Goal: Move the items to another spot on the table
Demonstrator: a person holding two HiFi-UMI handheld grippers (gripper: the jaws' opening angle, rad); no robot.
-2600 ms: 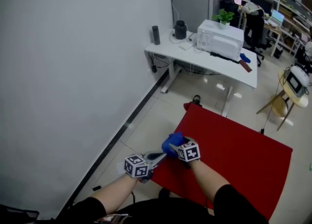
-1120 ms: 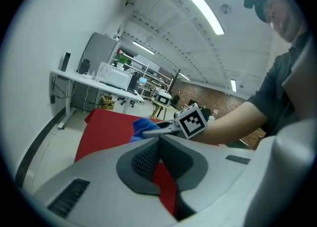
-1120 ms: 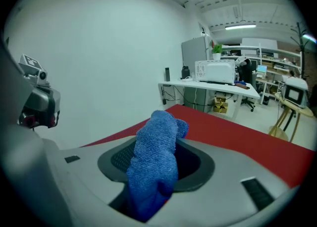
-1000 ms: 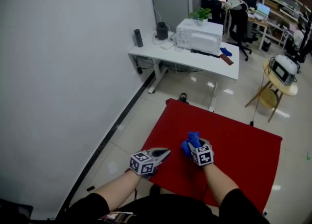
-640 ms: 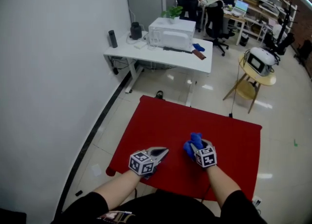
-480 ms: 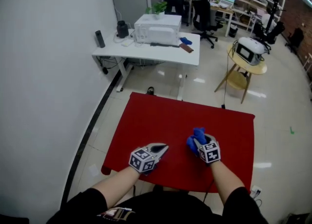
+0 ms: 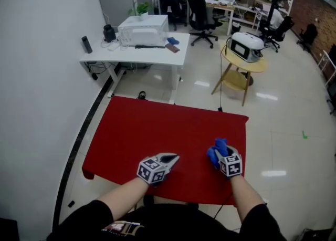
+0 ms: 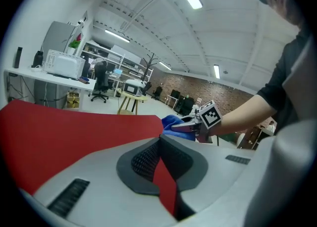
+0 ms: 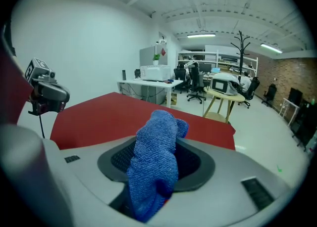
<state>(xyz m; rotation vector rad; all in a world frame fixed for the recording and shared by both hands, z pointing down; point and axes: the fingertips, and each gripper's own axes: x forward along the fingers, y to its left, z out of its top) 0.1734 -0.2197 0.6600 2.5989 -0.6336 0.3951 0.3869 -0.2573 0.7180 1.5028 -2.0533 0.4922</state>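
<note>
- My right claw [image 7: 220, 152] grips the blue cloth [image 9: 156, 161] over the red table [image 7: 157, 124], near its right edge
- My left claw [image 7: 171, 157] is clenched empty by the near edge
- Open red surface ahead

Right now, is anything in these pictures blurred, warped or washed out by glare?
Head view: sharp, with bright glare patches on the glossy floor. Left gripper view: fisheye bend, black corners, the left gripper a little soft so close to the lens. Right gripper view: same bend and dark corners, yet the blue cloth in the right gripper shows its weave clearly.
</note>
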